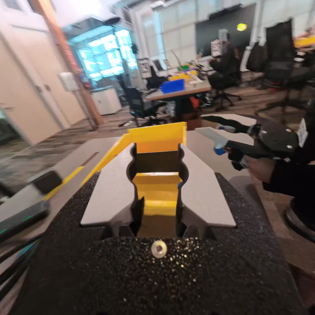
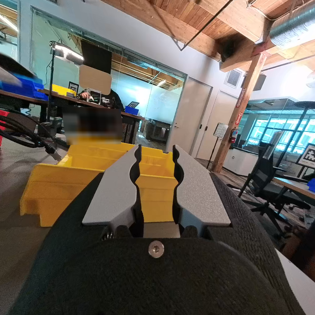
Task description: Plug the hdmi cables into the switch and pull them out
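The left gripper (image 1: pixel 157 148) hovers over a yellow bin (image 1: pixel 158 134) on the grey table (image 1: pixel 202 144), its jaws spread with nothing between them. The right gripper (image 2: pixel 156 150) points across the same yellow bin (image 2: pixel 68 184), jaws also spread and bare. A black cable (image 2: pixel 25 136) lies on the table left of the bin, its plug (image 2: pixel 57 156) beside the bin's corner; I cannot tell where the switch is.
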A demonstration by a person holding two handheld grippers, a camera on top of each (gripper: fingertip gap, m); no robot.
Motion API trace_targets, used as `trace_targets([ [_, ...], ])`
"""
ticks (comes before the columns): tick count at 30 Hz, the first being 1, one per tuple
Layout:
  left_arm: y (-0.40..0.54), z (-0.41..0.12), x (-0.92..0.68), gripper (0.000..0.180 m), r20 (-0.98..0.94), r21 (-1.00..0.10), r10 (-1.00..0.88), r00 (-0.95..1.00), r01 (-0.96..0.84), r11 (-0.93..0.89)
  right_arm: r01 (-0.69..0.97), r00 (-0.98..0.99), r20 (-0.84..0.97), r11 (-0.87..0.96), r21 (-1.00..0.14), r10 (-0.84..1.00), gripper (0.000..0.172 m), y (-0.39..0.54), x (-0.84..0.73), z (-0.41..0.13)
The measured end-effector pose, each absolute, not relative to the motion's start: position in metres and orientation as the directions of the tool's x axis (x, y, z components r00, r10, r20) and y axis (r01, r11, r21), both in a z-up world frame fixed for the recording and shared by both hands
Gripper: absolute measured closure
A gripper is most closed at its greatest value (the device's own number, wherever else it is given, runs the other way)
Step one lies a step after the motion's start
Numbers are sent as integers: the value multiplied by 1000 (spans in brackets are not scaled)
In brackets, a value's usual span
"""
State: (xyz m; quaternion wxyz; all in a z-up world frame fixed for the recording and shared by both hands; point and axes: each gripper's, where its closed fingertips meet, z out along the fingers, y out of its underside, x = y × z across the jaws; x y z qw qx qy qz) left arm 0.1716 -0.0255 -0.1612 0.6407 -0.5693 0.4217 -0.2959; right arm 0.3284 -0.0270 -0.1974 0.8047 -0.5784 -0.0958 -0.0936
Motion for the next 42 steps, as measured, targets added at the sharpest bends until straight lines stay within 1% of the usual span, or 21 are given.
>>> trace_targets([
  [3, -18, -134, 70, 128, -184, -975, -702, 688, -38, 218, 287, 957, 288, 298, -910, -42, 124, -20, 316, -201],
  [6, -16, -118, -50, 127, -154, -961, -425, 892, -35, 275, 332, 941, 337, 251, -909, -23, 107, -8, 293, -209],
  [9, -24, -123, -158, 126, -145, -958, -134, 980, -105, 268, 387, 921, 386, 252, -887, -57, 90, -8, 266, -202],
  [11, -27, -139, -210, 118, -118, -975, -24, 993, -112, 193, 421, 907, 409, 242, -874, -102, 79, -9, 253, -195],
  [14, -22, -176, -261, 95, -46, -998, 46, 998, -47, 32, 377, 926, 364, 171, -910, -100, 59, -5, 229, -197],
  [17, -9, -218, -272, 88, 65, -989, -20, 998, 62, -132, 346, 936, 334, 114, -931, -112, 55, 3, 211, -203],
  [19, -1, -245, -272, 89, 107, -967, -45, 993, 94, -238, 346, 932, 338, 52, -937, -129, 52, 14, 207, -216],
  [22, 5, -271, -273, 100, 104, -946, -55, 993, 81, -315, 284, 946, 285, -29, -958, -154, 54, 26, 218, -240],
  [24, 5, -280, -273, 110, 106, -942, -66, 992, 79, -326, 246, 949, 268, -136, -960, -168, 55, 28, 230, -262],
  [25, 5, -283, -275, 112, 110, -941, -62, 992, 83, -328, 244, 946, 272, -167, -955, -174, 56, 28, 235, -268],
  [26, 4, -282, -276, 114, 125, -943, -66, 990, 98, -319, 253, 944, 282, -173, -952, -172, 53, 26, 238, -268],
  [27, 3, -281, -278, 124, 134, -944, -69, 989, 106, -313, 249, 943, 282, -188, -950, -178, 55, 24, 243, -268],
  [28, 2, -281, -281, 131, 133, -944, -67, 989, 106, -312, 242, 942, 280, -203, -949, -184, 58, 22, 248, -268],
  [30, 1, -282, -286, 130, 120, -945, -61, 991, 95, -313, 215, 946, 260, -224, -951, -195, 70, 15, 260, -265],
  [31, 1, -283, -286, 131, 124, -945, -69, 990, 96, -314, 199, 949, 246, -229, -953, -198, 78, 11, 266, -263],
  [33, 1, -282, -283, 138, 124, -945, -81, 989, 93, -314, 171, 954, 219, -233, -957, -203, 102, 0, 276, -259],
  [35, 0, -282, -281, 144, 107, -947, -80, 991, 77, -312, 161, 951, 217, -249, -955, -221, 114, -12, 287, -258],
  [37, 0, -281, -279, 151, 90, -949, -83, 992, 60, -310, 116, 955, 195, -321, -940, -224, 115, -20, 298, -269],
  [39, -1, -281, -279, 155, 74, -950, -80, 994, 46, -310, 12, 976, 92, -374, -927, -197, 107, -24, 301, -283],
  [40, -1, -281, -278, 157, 69, -950, -81, 994, 40, -310, -42, 983, 29, -374, -926, -181, 106, -23, 301, -286],
  [42, -1, -281, -277, 162, 65, -951, -85, 994, 35, -309, -110, 985, -50, -384, -917, -163, 117, -21, 304, -289],
])
